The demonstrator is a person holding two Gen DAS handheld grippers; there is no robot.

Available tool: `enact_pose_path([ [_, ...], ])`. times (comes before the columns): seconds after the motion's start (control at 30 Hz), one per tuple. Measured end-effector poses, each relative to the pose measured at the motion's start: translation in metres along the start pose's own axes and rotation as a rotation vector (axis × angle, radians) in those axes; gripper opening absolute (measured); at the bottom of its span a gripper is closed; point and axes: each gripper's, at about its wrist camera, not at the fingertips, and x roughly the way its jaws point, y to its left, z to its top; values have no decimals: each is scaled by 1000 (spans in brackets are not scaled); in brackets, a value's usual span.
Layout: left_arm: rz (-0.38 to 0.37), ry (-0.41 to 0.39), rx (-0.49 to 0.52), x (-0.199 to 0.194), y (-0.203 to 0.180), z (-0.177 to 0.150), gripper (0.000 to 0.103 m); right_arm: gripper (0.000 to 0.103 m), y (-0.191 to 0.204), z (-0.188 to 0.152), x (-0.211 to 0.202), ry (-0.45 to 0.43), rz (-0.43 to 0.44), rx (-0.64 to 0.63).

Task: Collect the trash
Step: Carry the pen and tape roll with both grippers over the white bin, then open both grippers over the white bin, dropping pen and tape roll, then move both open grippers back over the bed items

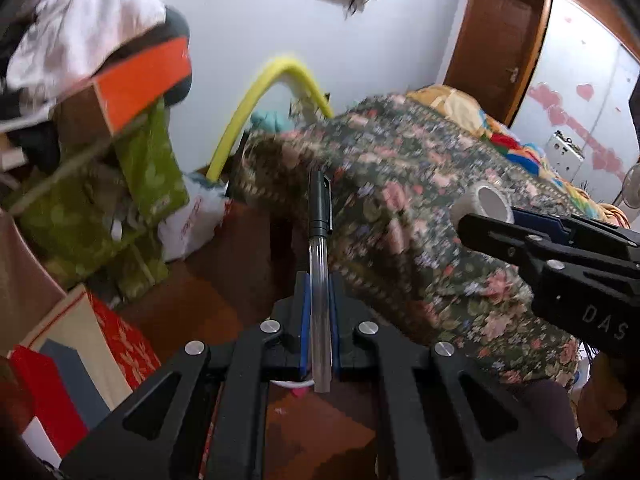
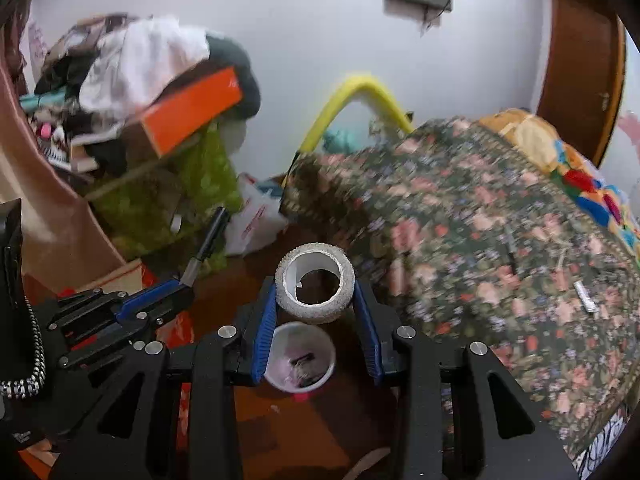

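Holding a pen [image 1: 320,248], the left gripper [image 1: 319,316] is squeezed tight, pen pointing straight ahead. The right gripper [image 2: 316,300], partly open, clamps a tape roll [image 2: 315,282] right above the white cup [image 2: 299,356] on the floor, so it is nearer.

A pen [image 1: 320,248] stands lengthwise between the left gripper [image 1: 320,280] fingers at centre frame. A tape roll [image 2: 315,282] sits between the right gripper [image 2: 316,300] fingers, directly above a cup [image 2: 300,356] on the floor [image 2: 288,432]. The bed [image 2: 480,240] fills the right; a clutter pile [image 2: 132,80] occupies the upper left.
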Motion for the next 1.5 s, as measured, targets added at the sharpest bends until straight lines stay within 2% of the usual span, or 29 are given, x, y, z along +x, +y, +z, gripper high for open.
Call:
enact_pose_path([
  [0.23, 25, 96, -57, 51, 24, -15, 7, 35, 16, -5, 65, 173, 59, -20],
  [0.33, 14, 124, -91, 72, 31, -16, 7, 35, 15, -5, 83, 211, 75, -2],
  [0.43, 13, 135, -90, 87, 32, -13, 7, 36, 13, -2, 96, 247, 136, 41],
  [0.47, 27, 144, -90, 91, 32, -12, 13, 36, 12, 0, 101, 258, 144, 50],
  [0.5, 44, 162, -88, 97, 33, -11, 26, 41, 10, 0, 105, 271, 145, 58],
  [0.53, 63, 177, -89, 102, 34, -11, 32, 49, 8, 1, 109, 286, 145, 66],
  [0.57, 74, 178, -92, 103, 35, -11, 35, 52, 7, 2, 111, 290, 143, 69],
  [0.83, 74, 188, -86, 93, 39, -16, 35, 53, 0, -4, 108, 274, 78, 8],
  [1.1, 71, 102, -44, 49, 19, -7, 35, 53, -10, -8, 71, 208, 48, -5],
  [1.5, 43, -32, 35, -10, -43, 15, 35, 53, -48, -9, -10, 40, -26, 33],
])
